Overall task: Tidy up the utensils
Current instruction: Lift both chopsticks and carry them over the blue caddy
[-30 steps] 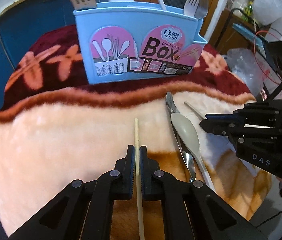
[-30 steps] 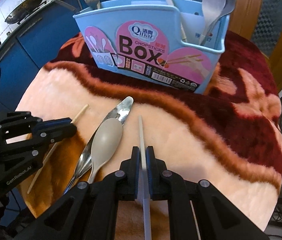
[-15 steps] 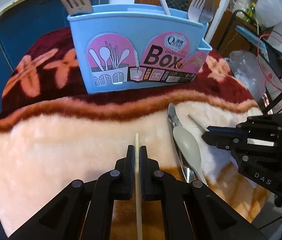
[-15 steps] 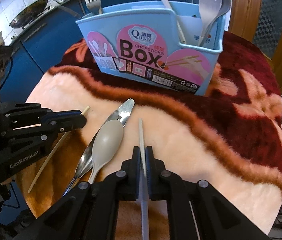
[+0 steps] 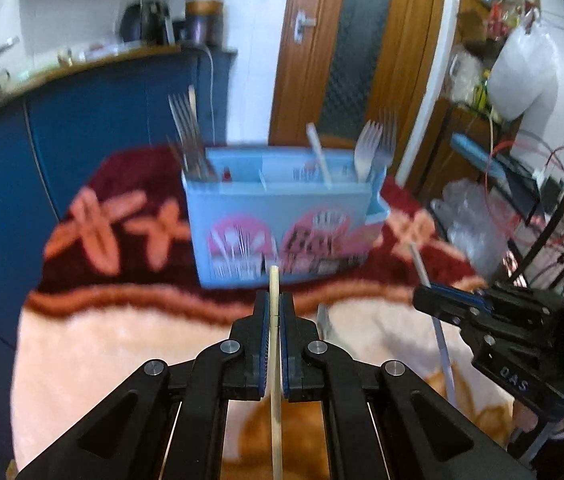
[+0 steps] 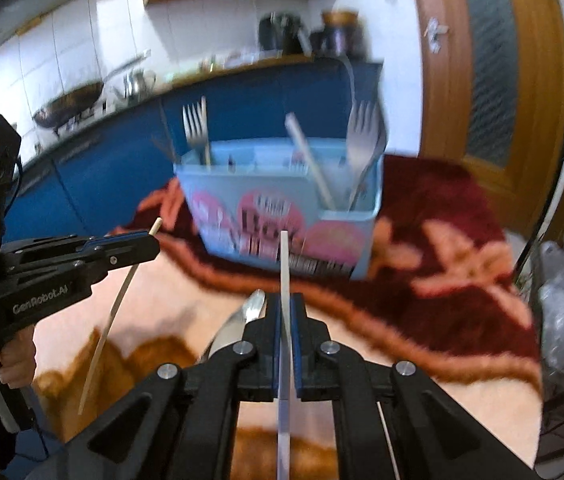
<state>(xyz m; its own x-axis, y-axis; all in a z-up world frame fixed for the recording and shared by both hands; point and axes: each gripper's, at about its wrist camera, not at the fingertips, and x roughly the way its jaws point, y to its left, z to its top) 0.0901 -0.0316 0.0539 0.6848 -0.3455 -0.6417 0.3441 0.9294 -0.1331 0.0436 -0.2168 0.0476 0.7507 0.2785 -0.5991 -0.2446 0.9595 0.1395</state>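
A plush blanket [image 5: 130, 344], cream at the near side and dark red with orange flowers at the far side, is spread over the work surface. On its dark red part a light blue utensil box [image 5: 282, 236] is stood upright, its pink-labelled face turned toward both cameras. Forks [image 5: 188, 140] are stood handle-down in its left compartment, more forks [image 6: 363, 140] in its right end, and a pale stick [image 6: 309, 160] is leaned in the middle-right section.

The left gripper [image 5: 275, 304] is seen closed tight on a wooden chopstick [image 5: 274, 356]. The chopstick is clamped near its forward end, its long axis run along the fingers, with a short tip projected ahead toward the box and the long remainder trailed back under the gripper. In the right wrist view it is seen slanted, tip up and away, clear of the blanket.

The right gripper [image 6: 284, 304] is likewise pressed shut on a white chopstick [image 6: 283, 360], held parallel to its fingers, with the tip pointed at the box front and the tail hung back below.

A metal spoon [image 6: 238, 324] is lain on the cream part of the blanket, just left of the right gripper, its handle end aimed toward the box; the bowl is hidden.
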